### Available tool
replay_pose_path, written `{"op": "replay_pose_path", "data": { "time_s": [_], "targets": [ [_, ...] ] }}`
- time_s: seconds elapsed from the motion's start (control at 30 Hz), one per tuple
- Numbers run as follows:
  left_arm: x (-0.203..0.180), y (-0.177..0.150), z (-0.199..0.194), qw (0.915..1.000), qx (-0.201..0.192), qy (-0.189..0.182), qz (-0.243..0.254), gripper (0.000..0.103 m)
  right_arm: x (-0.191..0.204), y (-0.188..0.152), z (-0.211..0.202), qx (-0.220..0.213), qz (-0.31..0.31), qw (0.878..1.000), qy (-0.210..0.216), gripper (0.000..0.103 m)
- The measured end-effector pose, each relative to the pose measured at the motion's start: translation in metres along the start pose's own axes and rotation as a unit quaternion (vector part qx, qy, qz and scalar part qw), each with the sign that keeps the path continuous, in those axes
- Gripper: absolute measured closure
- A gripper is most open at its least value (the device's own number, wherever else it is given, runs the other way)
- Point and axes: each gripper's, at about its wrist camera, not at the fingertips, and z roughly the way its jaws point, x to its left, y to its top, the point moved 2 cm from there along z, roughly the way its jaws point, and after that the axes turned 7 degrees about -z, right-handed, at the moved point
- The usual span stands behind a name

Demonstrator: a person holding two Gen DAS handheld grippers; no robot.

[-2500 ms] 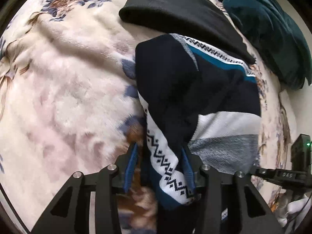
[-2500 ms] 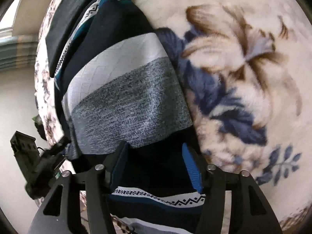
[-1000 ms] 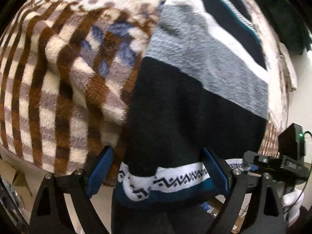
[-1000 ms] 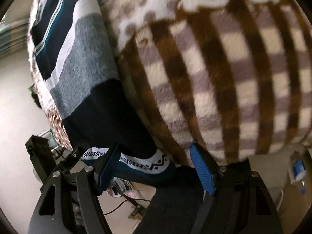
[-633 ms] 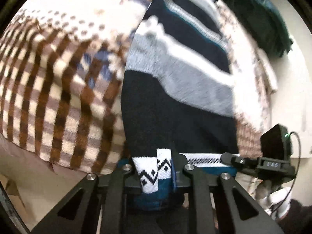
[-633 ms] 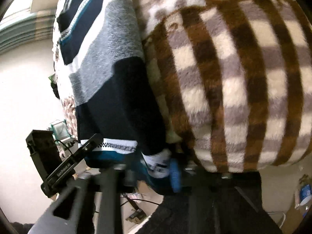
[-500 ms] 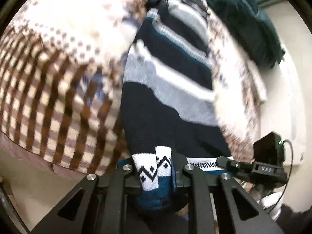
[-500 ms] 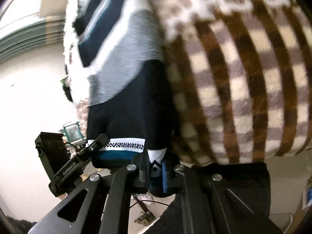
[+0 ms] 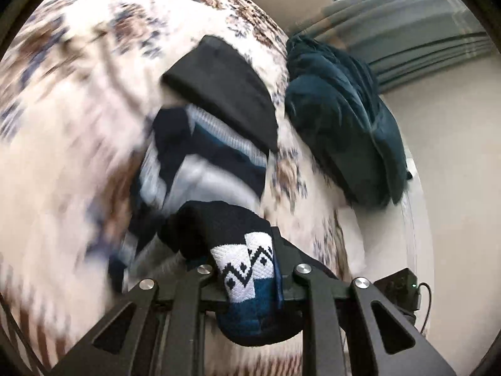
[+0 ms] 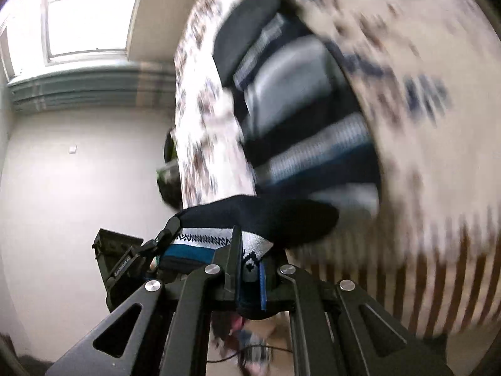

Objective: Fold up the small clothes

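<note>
A: While both tongs are clamped on the sweater hem above the bed, what is risked?

B: A crooked fold, if one corner is pulled ahead.

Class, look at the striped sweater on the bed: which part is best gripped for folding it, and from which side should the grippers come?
Grip the sweater by its patterned bottom hem, one corner in each gripper, coming from the near edge of the bed. The hem is a straight, thick band, so lifting both corners carries the whole width over evenly. The left gripper and right gripper are shut on it this way.
</note>
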Motion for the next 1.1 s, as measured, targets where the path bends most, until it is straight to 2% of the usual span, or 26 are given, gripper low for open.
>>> {"op": "replay_pose_path", "data": {
  "time_s": [0.13, 0.2, 0.23, 0.27, 0.33, 0.4, 0.43, 0.47, 0.5, 0.57, 0.63, 0.7, 0.8, 0.93, 1.03, 1.1],
  "targets": [
    [0.006, 0.077, 0.064, 0.9999, 0.008, 0.01, -0.006, 0.084, 0.006, 0.111, 0.044, -0.041, -0.008, 0.999, -0.035, 0.095],
    [0.02, 0.11, 0.097, 0.9989, 0.024, 0.028, -0.029, 0.08, 0.002, 0.163, 0.073, -0.051, -0.007, 0.997, -0.056, 0.095],
    [0.03, 0.123, 0.112, 0.9978, 0.037, 0.022, -0.05, 0.07, -0.004, 0.19, 0.081, -0.054, -0.002, 0.997, -0.059, 0.095],
    [0.04, 0.134, 0.125, 0.9959, 0.05, 0.023, -0.072, 0.053, -0.011, 0.217, 0.103, -0.044, 0.003, 0.997, -0.058, 0.094],
    [0.053, 0.147, 0.138, 0.9944, 0.052, 0.031, -0.087, 0.03, -0.03, 0.253, 0.133, -0.024, 0.031, 0.997, -0.068, 0.093],
    [0.061, 0.151, 0.137, 0.9938, 0.048, 0.022, -0.098, 0.028, -0.044, 0.276, 0.15, -0.016, 0.054, 0.995, -0.081, 0.075],
    [0.063, 0.152, 0.135, 0.9931, 0.052, 0.01, -0.105, 0.028, -0.048, 0.281, 0.152, -0.02, 0.058, 0.994, -0.087, 0.045],
    [0.064, 0.15, 0.13, 0.9931, 0.055, 0.007, -0.104, 0.027, -0.05, 0.287, 0.149, -0.036, 0.056, 0.994, -0.085, 0.021],
    [0.064, 0.146, 0.125, 0.9938, 0.056, 0.01, -0.095, 0.026, -0.05, 0.29, 0.146, -0.044, 0.052, 0.994, -0.084, 0.017],
    [0.063, 0.13, 0.104, 0.9966, 0.047, 0.027, -0.062, 0.022, -0.051, 0.289, 0.137, -0.043, 0.039, 0.994, -0.095, 0.017],
    [0.066, 0.106, 0.083, 0.997, 0.037, 0.051, -0.045, 0.021, -0.054, 0.278, 0.125, -0.039, 0.02, 0.991, -0.126, 0.017],
    [0.078, 0.071, 0.061, 0.995, 0.035, 0.076, -0.054, 0.021, -0.062, 0.259, 0.116, -0.025, 0.017, 0.989, -0.143, 0.017],
    [0.101, 0.02, 0.046, 0.9899, 0.043, 0.097, -0.094, 0.021, -0.087, 0.224, 0.114, 0.009, 0.036, 0.987, -0.156, 0.017],
    [0.127, -0.04, 0.049, 0.9827, 0.058, 0.074, -0.159, 0.021, -0.114, 0.194, 0.133, 0.051, 0.041, 0.987, -0.145, 0.014],
    [0.141, -0.068, 0.067, 0.9745, 0.058, 0.047, -0.212, 0.021, -0.121, 0.202, 0.153, 0.058, 0.024, 0.99, -0.13, 0.014],
    [0.142, -0.074, 0.08, 0.973, 0.048, 0.026, -0.224, 0.021, -0.12, 0.216, 0.165, 0.057, 0.003, 0.991, -0.117, 0.014]
  ]
}}
